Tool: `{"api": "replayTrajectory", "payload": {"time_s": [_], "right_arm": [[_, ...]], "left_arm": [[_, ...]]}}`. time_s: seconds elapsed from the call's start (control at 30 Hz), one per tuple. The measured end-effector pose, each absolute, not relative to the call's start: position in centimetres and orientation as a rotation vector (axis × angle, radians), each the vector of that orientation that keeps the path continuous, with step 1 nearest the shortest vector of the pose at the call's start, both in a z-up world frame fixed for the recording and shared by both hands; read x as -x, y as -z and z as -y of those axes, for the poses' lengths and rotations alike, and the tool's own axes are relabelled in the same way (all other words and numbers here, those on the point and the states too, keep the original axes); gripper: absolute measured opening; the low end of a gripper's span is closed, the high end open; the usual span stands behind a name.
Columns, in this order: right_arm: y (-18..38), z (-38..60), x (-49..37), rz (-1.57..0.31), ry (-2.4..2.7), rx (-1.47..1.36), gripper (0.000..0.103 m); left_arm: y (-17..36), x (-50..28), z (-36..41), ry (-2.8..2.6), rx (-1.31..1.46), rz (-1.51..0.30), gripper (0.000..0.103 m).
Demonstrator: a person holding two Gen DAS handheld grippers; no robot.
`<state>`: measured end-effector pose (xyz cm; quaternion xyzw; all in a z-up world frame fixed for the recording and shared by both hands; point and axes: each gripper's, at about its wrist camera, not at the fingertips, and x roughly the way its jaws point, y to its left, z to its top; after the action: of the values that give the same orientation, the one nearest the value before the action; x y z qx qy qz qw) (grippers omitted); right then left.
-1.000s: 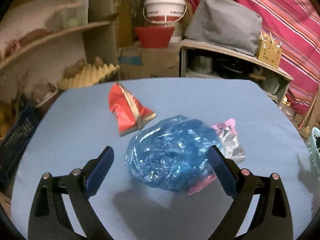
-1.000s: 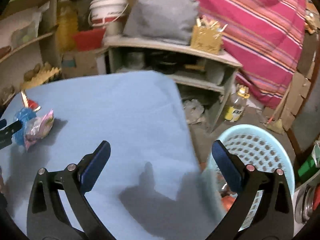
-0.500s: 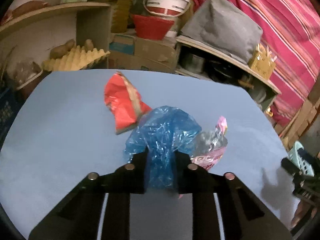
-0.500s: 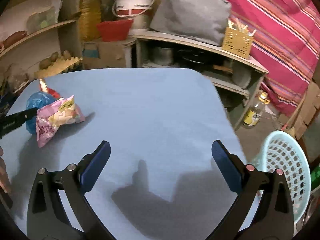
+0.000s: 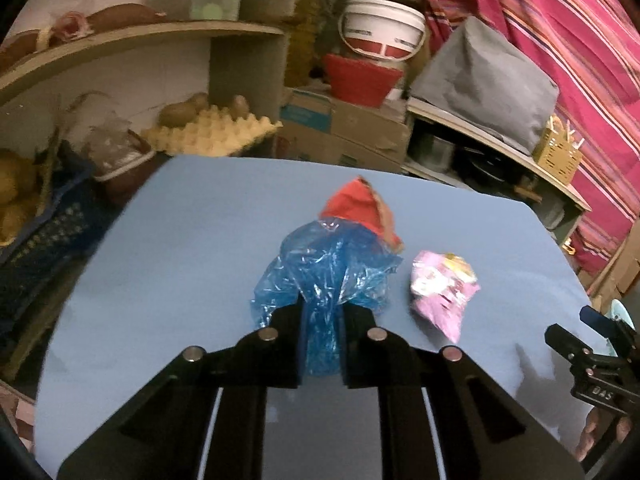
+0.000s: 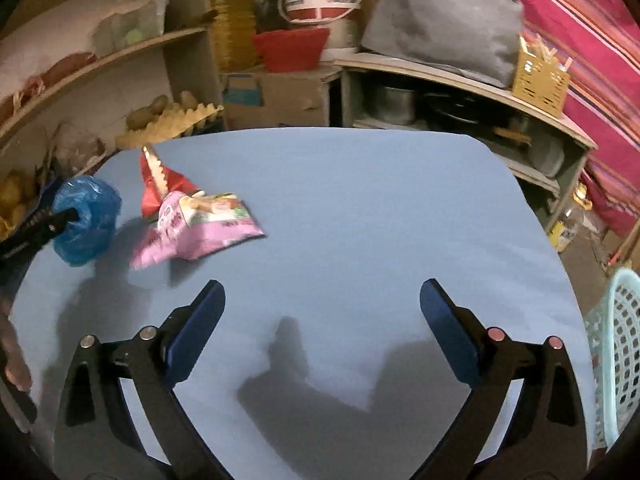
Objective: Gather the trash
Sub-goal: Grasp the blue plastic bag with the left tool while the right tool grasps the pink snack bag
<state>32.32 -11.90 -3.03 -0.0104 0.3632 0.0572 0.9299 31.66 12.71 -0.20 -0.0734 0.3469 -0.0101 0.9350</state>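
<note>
Left wrist view. Left gripper: jaws clenched on a crumpled blue plastic bag, a neck of the film pinched between the fingers and the rest ballooning out ahead. Red wrapper: just behind the bag, partly hidden by it. Pink snack packet: lying on the blue table, just to the right of the bag, apart from it. Right gripper: at the right edge of the view, with part of a hand below it.

Right wrist view. Right gripper: jaws released and wide apart, nothing between them, over bare table. Blue plastic bag: far left, gripped by the left gripper's dark fingers. Red wrapper and pink snack packet: side by side on the table, touching or overlapping. Pale green basket: beside the table at the right edge. Cluttered shelves behind.
</note>
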Motion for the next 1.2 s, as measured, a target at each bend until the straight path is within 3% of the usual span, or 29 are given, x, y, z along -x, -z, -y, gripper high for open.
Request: {"api": "replayTrajectory", "payload": {"time_s": [0.33, 0.63, 0.8, 0.83, 0.87, 1.0, 1.2], "right_arm": [[1.9, 6.7, -35.2, -0.742, -0.134, 0.034, 0.096], [5.0, 2.6, -39.6, -0.845, -0.102, 0.105, 0.095], [6.2, 1.9, -41.1, -0.893, -0.139, 0.100, 0.059], [6.4, 1.8, -41.3, -0.912, -0.168, 0.091, 0.044], [6.5, 1.7, -41.4, -0.922, -0.192, 0.078, 0.039], [6.1, 1.9, -41.0, -0.912, -0.211, 0.097, 0.025], [4.4, 5.9, -39.6, -0.875, -0.191, 0.030, 0.019]], "left_arm": [[-0.7, -30.5, -17.2, -0.047, 0.168, -0.689, 0.012], [-1.2, -30.0, -20.8, -0.088, 0.210, -0.678, 0.012], [-1.5, -30.1, -21.8, -0.088, 0.250, -0.673, 0.012], [-1.5, -30.1, -21.9, -0.084, 0.260, -0.672, 0.012], [-1.5, -30.1, -22.0, -0.081, 0.268, -0.673, 0.012], [-1.6, -30.3, -21.8, -0.080, 0.257, -0.674, 0.012], [-1.8, -30.3, -20.6, -0.066, 0.233, -0.671, 0.012]]}}
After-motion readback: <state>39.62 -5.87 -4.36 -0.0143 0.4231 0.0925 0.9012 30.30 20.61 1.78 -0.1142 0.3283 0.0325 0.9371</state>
